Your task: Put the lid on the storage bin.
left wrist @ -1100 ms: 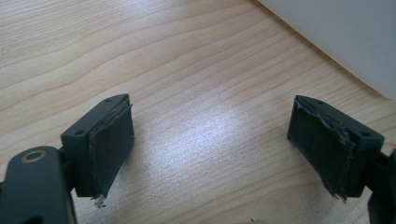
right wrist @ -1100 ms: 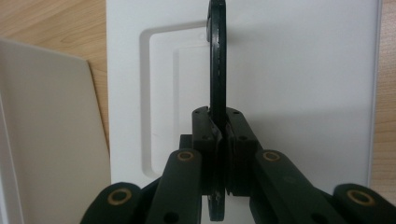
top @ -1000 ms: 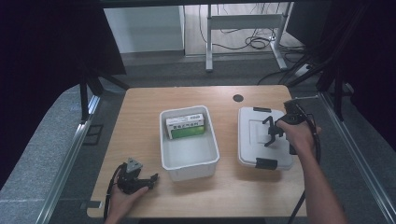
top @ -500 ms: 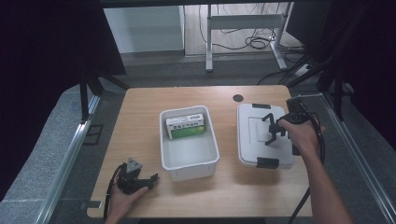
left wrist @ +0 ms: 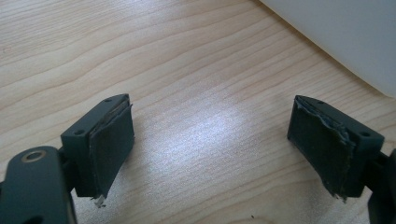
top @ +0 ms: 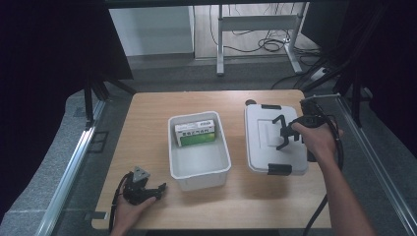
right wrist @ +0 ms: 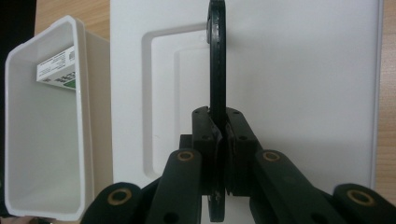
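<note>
Pinching the lid's black handle (right wrist: pixel 217 70), right tongs (right wrist: pixel 218 128); left tongs (left wrist: pixel 212 144) agape on table (left wrist: pixel 187 56).

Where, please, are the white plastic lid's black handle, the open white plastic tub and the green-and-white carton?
Black handle of the white plastic lid (right wrist: pixel 217 70): right gripper view, thin upper edge.
Open white plastic tub (top: pixel 223 147): high view, right rim.
Green-and-white carton (top: pixel 196 133): high view, top face.

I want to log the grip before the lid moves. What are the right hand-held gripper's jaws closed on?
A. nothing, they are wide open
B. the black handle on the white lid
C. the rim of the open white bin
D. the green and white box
B: in the right gripper view the right hand-held gripper pinches the thin black handle standing up from the white lid.
</note>
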The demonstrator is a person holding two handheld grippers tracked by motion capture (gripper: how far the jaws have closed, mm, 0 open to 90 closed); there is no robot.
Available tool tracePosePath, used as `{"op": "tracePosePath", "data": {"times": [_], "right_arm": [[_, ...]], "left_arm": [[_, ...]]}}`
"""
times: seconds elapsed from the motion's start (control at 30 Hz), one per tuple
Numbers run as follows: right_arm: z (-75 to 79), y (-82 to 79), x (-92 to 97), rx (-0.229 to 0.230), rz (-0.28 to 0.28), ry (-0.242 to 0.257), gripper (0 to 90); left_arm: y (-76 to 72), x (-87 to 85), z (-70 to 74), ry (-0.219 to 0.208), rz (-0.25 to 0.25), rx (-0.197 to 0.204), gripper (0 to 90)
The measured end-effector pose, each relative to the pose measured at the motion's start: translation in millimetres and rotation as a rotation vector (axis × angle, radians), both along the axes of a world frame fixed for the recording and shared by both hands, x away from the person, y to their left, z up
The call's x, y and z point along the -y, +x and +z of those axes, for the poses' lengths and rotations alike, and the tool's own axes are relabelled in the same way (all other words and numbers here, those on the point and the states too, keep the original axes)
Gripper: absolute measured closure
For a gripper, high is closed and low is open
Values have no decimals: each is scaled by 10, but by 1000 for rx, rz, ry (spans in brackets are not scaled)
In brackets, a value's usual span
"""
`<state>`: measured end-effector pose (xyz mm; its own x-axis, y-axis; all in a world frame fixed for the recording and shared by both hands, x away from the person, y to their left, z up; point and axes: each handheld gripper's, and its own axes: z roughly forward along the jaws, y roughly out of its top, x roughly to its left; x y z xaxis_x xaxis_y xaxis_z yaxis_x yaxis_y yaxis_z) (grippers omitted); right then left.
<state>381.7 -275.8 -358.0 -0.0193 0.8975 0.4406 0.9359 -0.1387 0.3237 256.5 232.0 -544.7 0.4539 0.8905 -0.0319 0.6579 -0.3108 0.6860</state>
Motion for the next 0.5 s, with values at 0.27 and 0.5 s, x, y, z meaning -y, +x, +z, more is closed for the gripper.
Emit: {"op": "tracePosePath", "data": {"times": [0.27, 0.5], "right_arm": [[106, -33, -55, 15, 13, 9, 848], [207, -55, -122, 26, 30, 17, 848]], "left_arm": [[-1, -1, 0, 0, 0, -1, 144], [-1, -1, 0, 0, 0, -1, 144]]}}
